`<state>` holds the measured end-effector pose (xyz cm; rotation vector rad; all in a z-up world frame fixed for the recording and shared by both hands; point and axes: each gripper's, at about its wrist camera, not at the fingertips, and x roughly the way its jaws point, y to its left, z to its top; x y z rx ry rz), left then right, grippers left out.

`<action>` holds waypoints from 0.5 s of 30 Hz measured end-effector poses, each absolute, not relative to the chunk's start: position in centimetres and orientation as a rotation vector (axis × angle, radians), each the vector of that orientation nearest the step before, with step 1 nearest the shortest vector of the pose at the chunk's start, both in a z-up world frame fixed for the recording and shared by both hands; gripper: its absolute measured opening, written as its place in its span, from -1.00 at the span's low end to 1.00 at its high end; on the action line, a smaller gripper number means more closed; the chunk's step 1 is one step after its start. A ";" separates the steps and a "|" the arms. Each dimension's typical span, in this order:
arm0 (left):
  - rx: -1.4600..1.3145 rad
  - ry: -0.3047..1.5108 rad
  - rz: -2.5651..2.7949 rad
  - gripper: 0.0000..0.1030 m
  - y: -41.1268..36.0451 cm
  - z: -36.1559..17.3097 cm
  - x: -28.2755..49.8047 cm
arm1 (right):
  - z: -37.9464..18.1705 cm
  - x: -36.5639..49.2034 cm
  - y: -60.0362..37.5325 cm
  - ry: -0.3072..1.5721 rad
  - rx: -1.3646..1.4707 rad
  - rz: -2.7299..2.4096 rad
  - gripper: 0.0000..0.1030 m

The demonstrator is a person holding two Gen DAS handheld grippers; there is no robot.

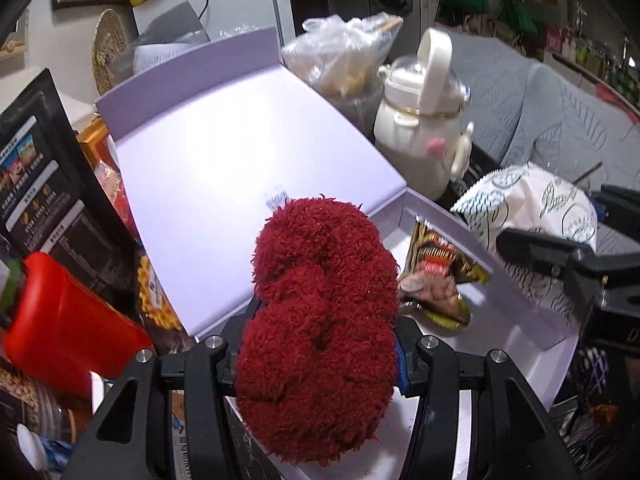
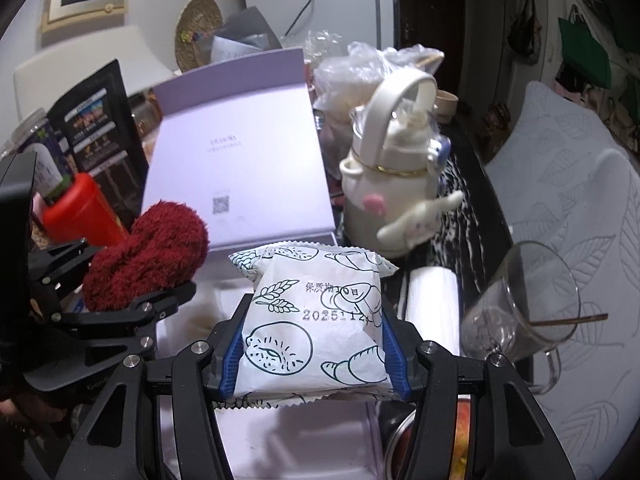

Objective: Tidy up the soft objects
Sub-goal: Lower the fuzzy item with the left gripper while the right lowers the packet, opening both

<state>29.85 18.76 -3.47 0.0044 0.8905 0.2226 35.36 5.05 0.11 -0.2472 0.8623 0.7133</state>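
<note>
My left gripper (image 1: pixel 320 344) is shut on a fluffy dark red soft object (image 1: pixel 320 304), which hangs over the open lavender box (image 1: pixel 532 316). The right wrist view shows that red object (image 2: pixel 148 256) at the left, still in the left gripper (image 2: pixel 132 280). My right gripper (image 2: pixel 314 344) is shut on a white bread packet printed with pastries (image 2: pixel 316 320), held just above the box's white floor (image 2: pixel 288 440). The same packet (image 1: pixel 532 208) appears at the right of the left wrist view. A dark snack packet (image 1: pixel 440 272) lies inside the box.
The box's lid (image 1: pixel 240 184) stands open behind. A cream kettle-shaped bottle (image 1: pixel 424 136) with a plush charm, a plastic bag (image 1: pixel 344 56), a red container (image 1: pixel 60 320), a black pouch (image 1: pixel 48 184) and a glass mug (image 2: pixel 528 300) crowd around. A grey leaf-pattern cushion (image 2: pixel 580 208) lies to the right.
</note>
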 end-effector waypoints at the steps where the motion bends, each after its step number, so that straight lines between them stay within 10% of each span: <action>1: 0.004 0.898 0.225 0.00 18.7 -3.7 29.8 | -0.2 35.4 5.0 0.863 -0.249 0.709 0.10; 15: -0.077 0.992 0.264 0.03 20.7 -7.6 30.7 | -2.1 36.4 5.4 0.876 -0.251 0.708 0.10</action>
